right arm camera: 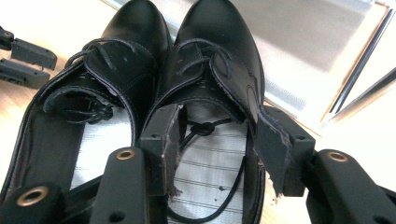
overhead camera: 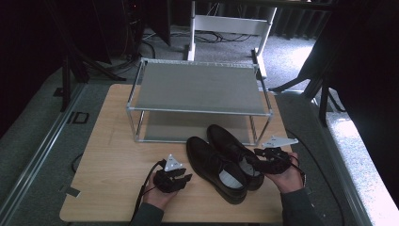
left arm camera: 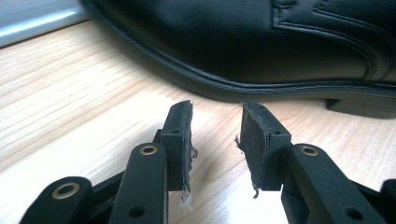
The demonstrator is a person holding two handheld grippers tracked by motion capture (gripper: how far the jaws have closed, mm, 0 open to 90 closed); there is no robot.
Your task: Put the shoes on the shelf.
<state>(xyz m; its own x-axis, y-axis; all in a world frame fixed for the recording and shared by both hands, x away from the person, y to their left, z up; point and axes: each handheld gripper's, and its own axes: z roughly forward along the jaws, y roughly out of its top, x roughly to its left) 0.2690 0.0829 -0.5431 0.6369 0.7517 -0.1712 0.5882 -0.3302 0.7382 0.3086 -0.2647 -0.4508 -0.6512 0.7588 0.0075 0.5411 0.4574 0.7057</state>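
Observation:
Two black lace-up shoes stand side by side on the wooden table (overhead camera: pixel 113 150), toes toward the rack. The left shoe (overhead camera: pixel 214 167) (right arm camera: pixel 126 60) lies nearer me, and the right shoe (overhead camera: pixel 230 141) (right arm camera: pixel 219 42) is beside it. My left gripper (overhead camera: pixel 181 178) (left arm camera: pixel 215 135) is open just left of the left shoe (left arm camera: pixel 243 42), low over the table, with nothing between its jaws. My right gripper (overhead camera: pixel 256 153) (right arm camera: pixel 217 149) is open at the right shoe's heel. One jaw stands over the insole and the other outside the shoe's side wall, neither pressing on it.
A two-tier metal shoe rack (overhead camera: pixel 197 87) (right arm camera: pixel 303 32) stands at the back of the table, both shelves bare. Bare wood lies left of the shoes. The table's front edge runs just behind my hands. Cables trail from both grippers.

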